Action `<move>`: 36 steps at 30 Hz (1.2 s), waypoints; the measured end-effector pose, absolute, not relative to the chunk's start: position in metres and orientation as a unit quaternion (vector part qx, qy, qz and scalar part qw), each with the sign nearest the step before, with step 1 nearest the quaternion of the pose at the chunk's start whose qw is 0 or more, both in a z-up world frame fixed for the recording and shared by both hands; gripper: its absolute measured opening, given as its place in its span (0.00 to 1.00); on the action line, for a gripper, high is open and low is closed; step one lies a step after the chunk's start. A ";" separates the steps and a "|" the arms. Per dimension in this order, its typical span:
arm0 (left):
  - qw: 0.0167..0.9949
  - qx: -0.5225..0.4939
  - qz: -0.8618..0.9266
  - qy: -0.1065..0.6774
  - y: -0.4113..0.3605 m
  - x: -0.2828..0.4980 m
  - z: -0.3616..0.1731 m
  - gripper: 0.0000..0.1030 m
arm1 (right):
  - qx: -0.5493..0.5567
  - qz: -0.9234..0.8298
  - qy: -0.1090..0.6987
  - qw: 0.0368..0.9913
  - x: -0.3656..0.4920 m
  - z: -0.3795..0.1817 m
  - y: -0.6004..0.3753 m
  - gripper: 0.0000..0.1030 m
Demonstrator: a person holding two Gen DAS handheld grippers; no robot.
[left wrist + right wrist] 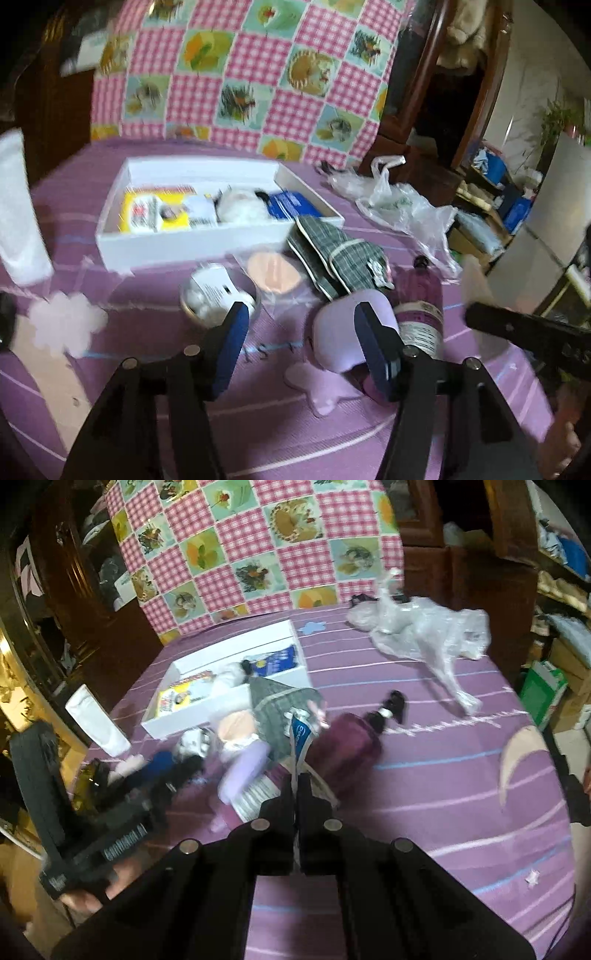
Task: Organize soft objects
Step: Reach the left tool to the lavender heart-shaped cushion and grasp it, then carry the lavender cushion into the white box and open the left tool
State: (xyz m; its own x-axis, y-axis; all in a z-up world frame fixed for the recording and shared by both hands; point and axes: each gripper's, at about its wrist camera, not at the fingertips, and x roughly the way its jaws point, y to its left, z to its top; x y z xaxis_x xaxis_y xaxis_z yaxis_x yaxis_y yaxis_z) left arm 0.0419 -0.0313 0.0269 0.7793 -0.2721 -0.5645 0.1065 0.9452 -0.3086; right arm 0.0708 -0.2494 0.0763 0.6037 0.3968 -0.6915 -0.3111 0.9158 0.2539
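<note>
- Left gripper (pixel 301 343): jaws about half open, nothing clamped; the soft lilac rounded pouch (pixel 338 341) sits on the purple striped bedsheet (pixel 258 424) right at its right-hand finger.
- Right gripper (pixel 296 786): jaws pinched tight on a thin white-and-blue flat packet (pixel 300 738), which sticks up from the tips.
- Open white cardboard box (pixel 192 243) lies further back, grey plaid fabric bundle (pixel 336 254) just beside it.

Bare purple bedspread (pixel 443 794) on the right; white box (pixel 192 243), checked pouch (pixel 332 254) and bottle (pixel 351 746) crowding the middle.
</note>
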 end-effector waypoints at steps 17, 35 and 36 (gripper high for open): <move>0.879 -0.213 -0.177 0.388 -0.046 0.082 0.005 0.60 | 0.094 0.225 0.385 0.890 0.089 0.056 -0.260 0.03; 0.912 -0.153 -0.156 0.348 -0.056 0.065 0.016 0.21 | 0.122 0.234 0.384 0.885 0.088 0.053 -0.263 0.03; 0.915 -0.150 -0.153 0.342 -0.055 0.064 0.018 0.21 | 0.122 0.236 0.383 0.885 0.088 0.053 -0.262 0.03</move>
State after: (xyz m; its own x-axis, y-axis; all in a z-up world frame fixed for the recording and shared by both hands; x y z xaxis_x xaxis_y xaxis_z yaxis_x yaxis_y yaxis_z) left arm 0.0641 -0.0550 0.0180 0.7193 -0.3828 -0.5797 0.1775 0.9080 -0.3794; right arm 0.0880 -0.2621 0.0531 0.5961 0.5103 -0.6199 -0.3235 0.8593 0.3962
